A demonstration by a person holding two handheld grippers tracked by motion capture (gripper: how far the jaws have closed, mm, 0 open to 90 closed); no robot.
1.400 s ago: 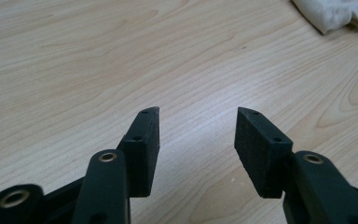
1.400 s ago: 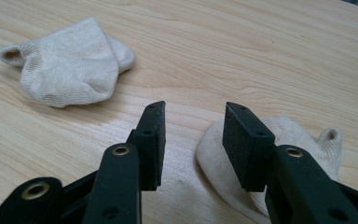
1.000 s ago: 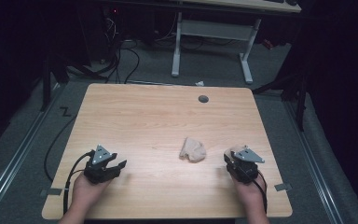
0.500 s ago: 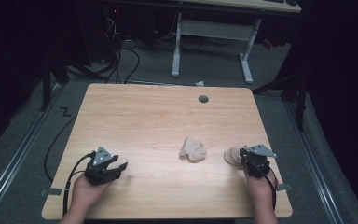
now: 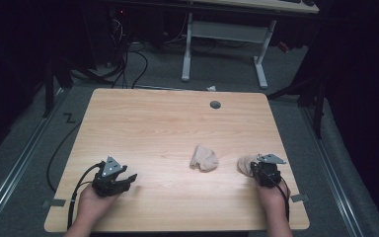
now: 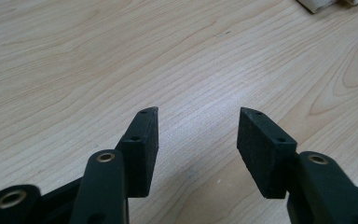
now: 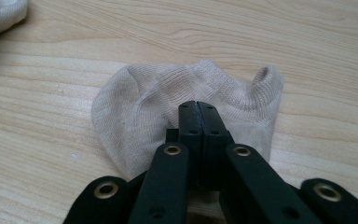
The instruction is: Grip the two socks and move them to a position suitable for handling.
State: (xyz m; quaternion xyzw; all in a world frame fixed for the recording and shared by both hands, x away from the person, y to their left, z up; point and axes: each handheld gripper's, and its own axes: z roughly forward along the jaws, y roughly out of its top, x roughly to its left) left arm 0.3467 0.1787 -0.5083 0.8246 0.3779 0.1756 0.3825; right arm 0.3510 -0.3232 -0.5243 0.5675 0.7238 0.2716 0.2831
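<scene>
Item: sock [image 7: 186, 100], beige knit, low-cut, lying crumpled near the right edge of the counter [image 5: 143, 123], towards its near right corner. It is judged light, soft and limp: it will sag and fold when lifted, and a pinch through one layer only may slip. The best hold is judged to be a gathered fold or the ribbed cuff.

Right gripper [image 7: 197, 105]: jaws have just been closing and are now brought together on a fold of the sock's fabric.

Second sock [image 5: 204, 157]: same beige knit, bunched, near the middle of the counter's near half, apart from the first.

Left gripper [image 6: 198, 114]: jaws held apart, nothing between them, kept low over bare wood near the near left corner.

Cable hole [image 5: 215, 104]: set by the far edge.
</scene>
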